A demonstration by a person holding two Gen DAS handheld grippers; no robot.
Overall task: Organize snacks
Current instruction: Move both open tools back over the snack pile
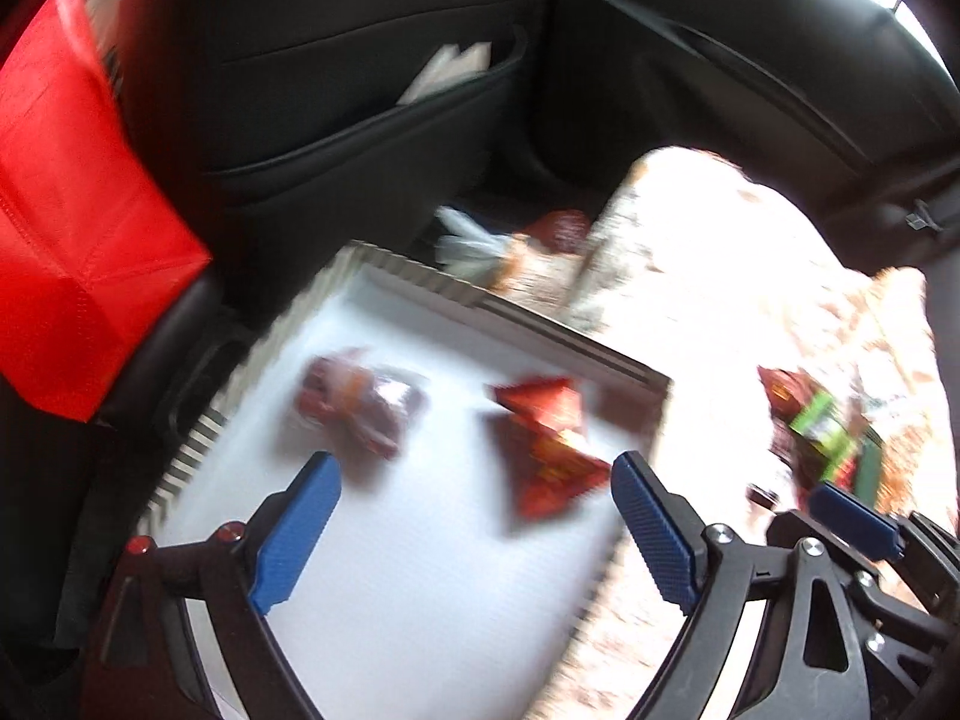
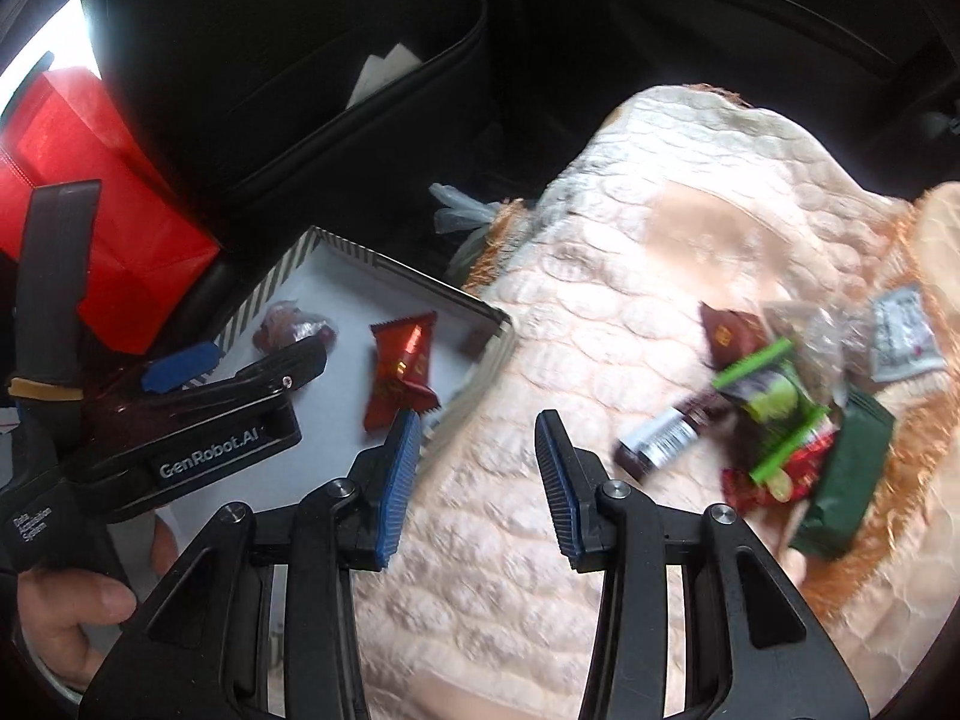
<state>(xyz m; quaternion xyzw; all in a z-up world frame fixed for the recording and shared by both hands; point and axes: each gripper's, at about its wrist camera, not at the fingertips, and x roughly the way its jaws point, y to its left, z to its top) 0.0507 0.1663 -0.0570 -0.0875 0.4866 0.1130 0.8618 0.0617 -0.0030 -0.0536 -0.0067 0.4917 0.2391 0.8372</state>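
The white tray (image 2: 336,294) is being bounded by a striped raised rim, its near right corner lying against the quilted cover (image 2: 600,276); bare floor is being left around two snacks inside it, an orange-red packet (image 2: 401,369) and a dark clear-wrapped sweet (image 2: 291,330); the remaining snack pile (image 2: 780,414) is being blurred by motion; the left gripper (image 1: 474,516) is being held wide apart, empty; the right gripper (image 2: 477,480) is being held partly spread, empty.

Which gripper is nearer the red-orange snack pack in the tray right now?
Left. The left gripper hangs open right over the red-orange snack pack in the tray. The right gripper is open beside the tray, over the blanket.
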